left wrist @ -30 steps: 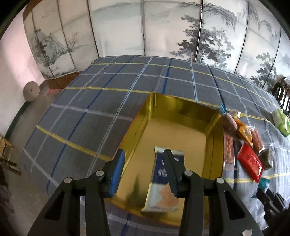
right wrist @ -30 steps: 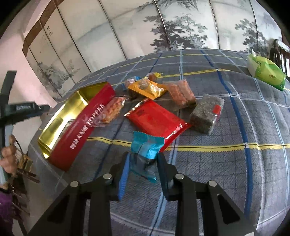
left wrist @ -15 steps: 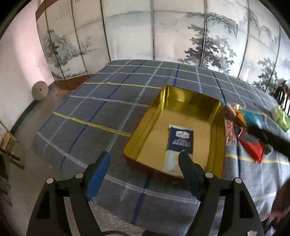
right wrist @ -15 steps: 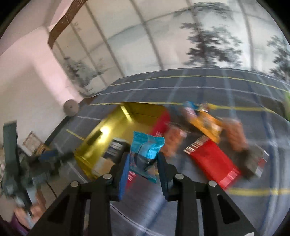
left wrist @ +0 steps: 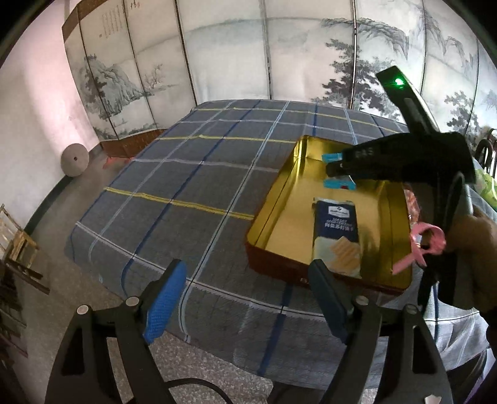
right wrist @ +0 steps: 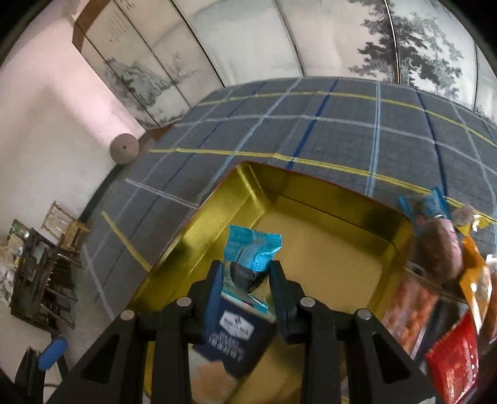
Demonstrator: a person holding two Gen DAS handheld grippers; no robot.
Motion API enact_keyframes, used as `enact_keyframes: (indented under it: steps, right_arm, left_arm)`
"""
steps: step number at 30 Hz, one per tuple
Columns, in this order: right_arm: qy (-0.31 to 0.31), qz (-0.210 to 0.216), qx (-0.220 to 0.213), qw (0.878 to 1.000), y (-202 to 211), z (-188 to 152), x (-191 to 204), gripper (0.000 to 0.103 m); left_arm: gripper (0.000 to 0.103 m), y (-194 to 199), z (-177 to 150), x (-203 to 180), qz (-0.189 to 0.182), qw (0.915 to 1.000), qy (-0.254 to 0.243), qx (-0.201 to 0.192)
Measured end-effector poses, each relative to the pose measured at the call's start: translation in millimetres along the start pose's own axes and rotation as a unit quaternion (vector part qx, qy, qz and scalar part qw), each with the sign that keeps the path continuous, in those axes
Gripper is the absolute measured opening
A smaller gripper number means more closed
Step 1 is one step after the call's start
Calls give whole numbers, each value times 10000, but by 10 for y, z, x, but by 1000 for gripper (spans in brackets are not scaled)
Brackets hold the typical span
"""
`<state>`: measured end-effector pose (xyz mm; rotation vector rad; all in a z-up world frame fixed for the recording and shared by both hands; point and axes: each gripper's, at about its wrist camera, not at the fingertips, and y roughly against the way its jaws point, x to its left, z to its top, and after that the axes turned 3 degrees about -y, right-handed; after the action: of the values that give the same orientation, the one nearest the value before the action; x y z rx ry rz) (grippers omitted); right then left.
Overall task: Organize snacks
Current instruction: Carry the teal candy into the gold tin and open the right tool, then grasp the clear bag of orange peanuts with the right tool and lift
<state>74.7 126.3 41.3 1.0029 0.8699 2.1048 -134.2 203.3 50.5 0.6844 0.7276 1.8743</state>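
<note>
You're mid-drop: right gripper (right wrist: 245, 279) clenched on the blue packet (right wrist: 253, 251) over the gold tin (right wrist: 313, 186); left gripper (left wrist: 245, 298), empty, opening beside it. Next, let go inside.

We cannot make out the white print on the navy cracker packet (left wrist: 337, 233) at centre right. The calligraphy columns on the folding screen (left wrist: 110, 23) at upper left are likewise too small.
</note>
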Motion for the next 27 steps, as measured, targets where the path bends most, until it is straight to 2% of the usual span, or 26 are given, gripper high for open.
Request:
enact_keyframes:
  steps: [3,6,8,10,13,14,15,17,20,23,27]
  right_arm:
    - [9,-123,138,9998,-164,59,34,32]
    - [-61,-47,225,9997,-257,87,33,34]
    - [-112,-26,174,9998,-243,98,17,40]
    - [-262,206,43,9994,-125,91,-50,42]
    - [-670,398,-528,9956,334,-17,-322,43]
    - [-713,309,-650,9949,459,-71,-403,43]
    - [-719,-25,-760,9945,622,-154,-553,43]
    - [-680,-342,-676,9948,723,-249,-744,43]
    - [-825,-514,-317,9948,726,-371,-1017,43]
    - [-992,-355,-115,9944,638,-410,-1107,43]
    - [-999,-371,-76,9943,464,-375,-1070,43]
  left_arm:
    - [78,-48,-21,29,-26,10000,32,68]
    - [78,-107,-41,31,-15,9999,46,161]
    - [78,-132,-47,31,-40,9998,56,211]
    - [78,-137,-55,31,-64,9996,76,251]
    - [78,-110,-57,51,-78,9997,105,222]
    - [80,-101,-56,58,-80,9997,125,201]
    - [81,-94,-57,62,-85,9997,144,181]
    - [81,-88,-62,41,-126,9997,147,161]
    - [81,-90,-80,-25,-197,9995,113,218]
    - [82,-76,-99,-92,-226,9994,-12,244]
    - [86,-54,-114,-121,-139,9996,-125,191]
